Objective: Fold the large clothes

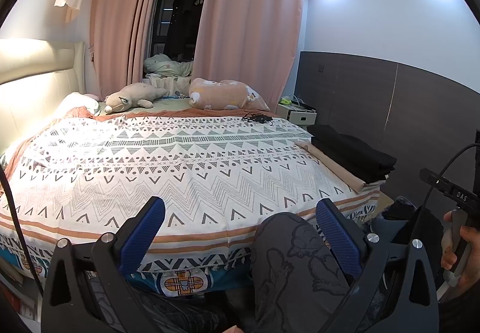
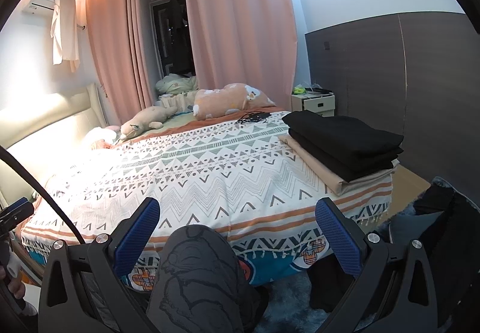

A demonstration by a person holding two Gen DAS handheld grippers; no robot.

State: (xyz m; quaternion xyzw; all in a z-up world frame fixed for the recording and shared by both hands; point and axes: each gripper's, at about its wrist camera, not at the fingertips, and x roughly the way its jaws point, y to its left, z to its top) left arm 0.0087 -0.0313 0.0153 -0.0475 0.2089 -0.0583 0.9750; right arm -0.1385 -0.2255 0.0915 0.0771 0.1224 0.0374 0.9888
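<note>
At bed corner: folded black clothes point(image 2: 345, 138) stacked | left tool point(image 1: 240, 231), right tool point(image 2: 237, 228) wide, seemingly empty

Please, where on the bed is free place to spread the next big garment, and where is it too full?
Free: the wide patterned bedspread, from the near tasselled edge up to the pillow and plush toy. Crowded: the right edge, with the folded clothes stack, and the far end with black cables. Both grippers, left and right, are open.
</note>
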